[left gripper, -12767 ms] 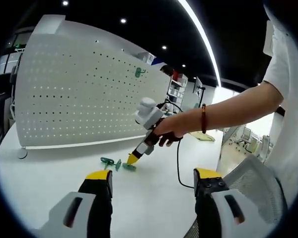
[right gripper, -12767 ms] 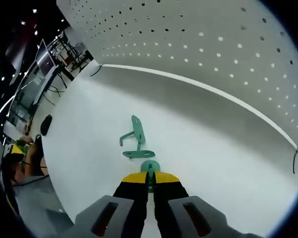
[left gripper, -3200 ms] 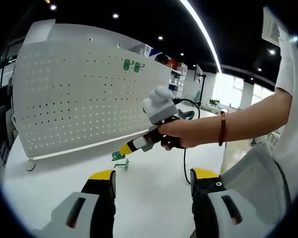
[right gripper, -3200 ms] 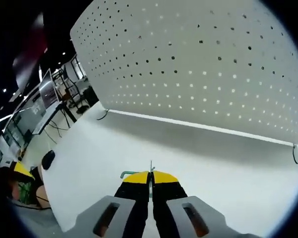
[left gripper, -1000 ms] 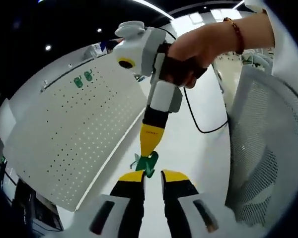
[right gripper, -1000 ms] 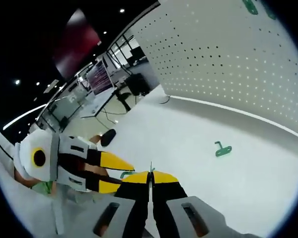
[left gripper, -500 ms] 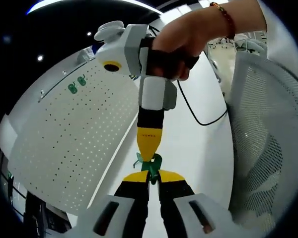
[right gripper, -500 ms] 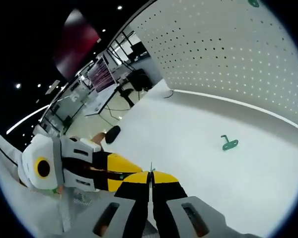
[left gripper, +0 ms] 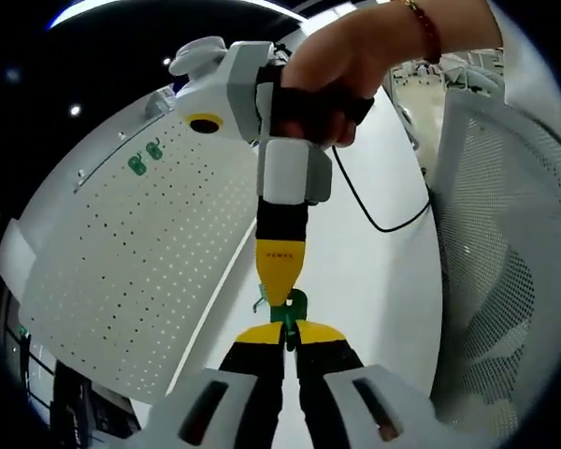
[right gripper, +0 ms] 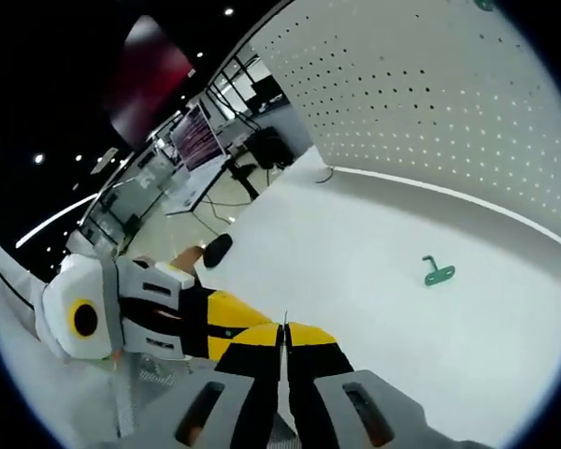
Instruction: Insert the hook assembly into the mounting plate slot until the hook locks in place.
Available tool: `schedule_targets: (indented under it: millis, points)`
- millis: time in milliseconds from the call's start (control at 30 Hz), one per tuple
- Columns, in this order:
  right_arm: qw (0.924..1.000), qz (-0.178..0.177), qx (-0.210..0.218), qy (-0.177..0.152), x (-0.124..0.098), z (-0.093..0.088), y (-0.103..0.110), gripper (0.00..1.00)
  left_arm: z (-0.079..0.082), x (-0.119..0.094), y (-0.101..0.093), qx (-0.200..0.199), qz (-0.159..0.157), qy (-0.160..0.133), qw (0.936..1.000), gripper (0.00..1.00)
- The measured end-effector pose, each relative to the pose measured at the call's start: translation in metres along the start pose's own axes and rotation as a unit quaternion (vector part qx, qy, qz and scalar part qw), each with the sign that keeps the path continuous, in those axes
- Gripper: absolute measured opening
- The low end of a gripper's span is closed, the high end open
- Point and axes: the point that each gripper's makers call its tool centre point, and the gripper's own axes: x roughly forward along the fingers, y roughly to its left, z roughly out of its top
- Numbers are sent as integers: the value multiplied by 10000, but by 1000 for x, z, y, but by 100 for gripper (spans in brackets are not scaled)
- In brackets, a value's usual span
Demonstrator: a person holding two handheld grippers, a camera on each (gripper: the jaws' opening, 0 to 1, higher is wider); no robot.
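A tall white perforated pegboard panel (left gripper: 140,281) is standing upright along the back of a smooth white tabletop (right gripper: 374,281), and two small green hooks (left gripper: 142,159) are already hanging near its upper edge in the left gripper view. A white mesh chair back (left gripper: 505,262) is rising at the right of that view. The right gripper (left gripper: 280,292), white-bodied with yellow-tipped black jaws, is coming down from above in a person's hand (left gripper: 332,70), and its tips are pinching a small green hook assembly (left gripper: 286,309) in mid-air. The left gripper (left gripper: 282,335), of the same make, is meeting it from below, its jaws drawn nearly together on the same green part, so both appear to be gripping one piece tip to tip. In the right gripper view the right jaws are pressed shut with a thin edge of something showing between them. One more small green hook piece (right gripper: 438,272) is lying flat on the tabletop, well apart from both grippers. The assembly's long axis seems to be running roughly in line with the two facing grippers, and the pegboard is lying off to the left; the right gripper looks nearer to it.
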Motion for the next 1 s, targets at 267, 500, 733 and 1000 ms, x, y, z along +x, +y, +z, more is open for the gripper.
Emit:
schedule_targets:
  millis: [267,500,733,1000]
  points:
    - [9985,28,-274,-468,-6,17,-2,10,4,-4,8,-158,127,-141,9997,3]
    - [9945,-279,-261,-978,-28,30,-12,9,12,-7,16,-645,194,-348,9971,3]
    - [9848,-645,-647,-1479,-51,38,-20,9,26,-12,27,-1510,347,-633,9859,3]
    - [9830,-788,-676,-1514,-67,23,-25,9,45,-16,34,-2207,568,-894,9696,3]
